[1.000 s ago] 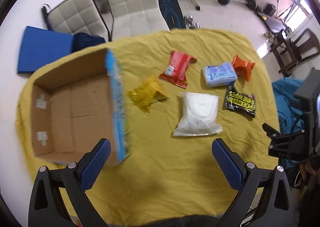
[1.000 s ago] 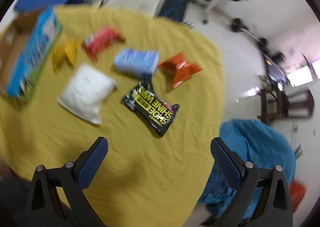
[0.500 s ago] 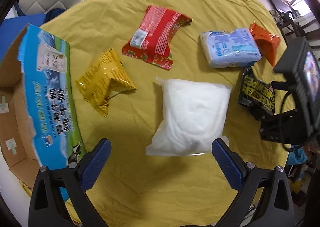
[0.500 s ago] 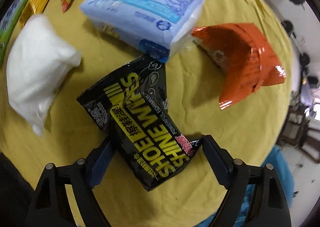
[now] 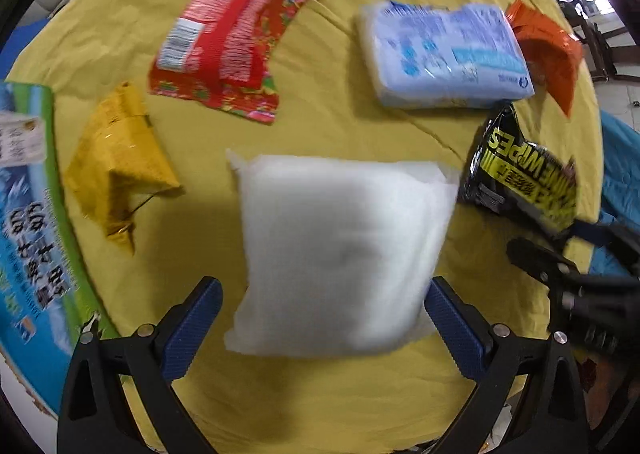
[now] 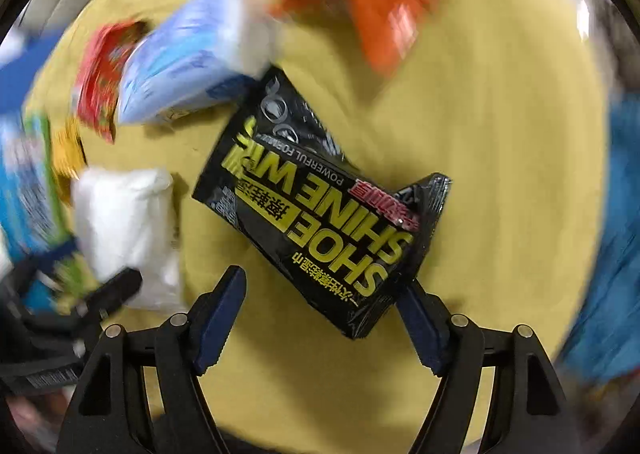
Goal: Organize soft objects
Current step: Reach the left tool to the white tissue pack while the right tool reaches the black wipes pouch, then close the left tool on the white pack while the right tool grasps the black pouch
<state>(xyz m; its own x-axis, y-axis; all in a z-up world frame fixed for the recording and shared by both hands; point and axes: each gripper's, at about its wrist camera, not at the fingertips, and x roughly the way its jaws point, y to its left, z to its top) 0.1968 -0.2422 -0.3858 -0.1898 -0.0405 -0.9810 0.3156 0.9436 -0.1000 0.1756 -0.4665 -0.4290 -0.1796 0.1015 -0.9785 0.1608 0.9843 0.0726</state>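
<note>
The left gripper [image 5: 320, 312] has its fingers [image 5: 192, 328] spread wide around the near end of the white bag [image 5: 340, 254]; the right finger seems to touch the bag's edge, the left one stands apart. Left of the white bag lie the box [image 5: 28, 221], shown only from outside, and the yellow bag [image 5: 112, 169]. Right of it, the right gripper [image 6: 320, 310] has just been closing, its fingers [image 6: 218, 322] half spread around the black wipes pack [image 6: 316, 209]; whether they press it I cannot tell. All lie on the yellow desk [image 5: 340, 121].
</note>
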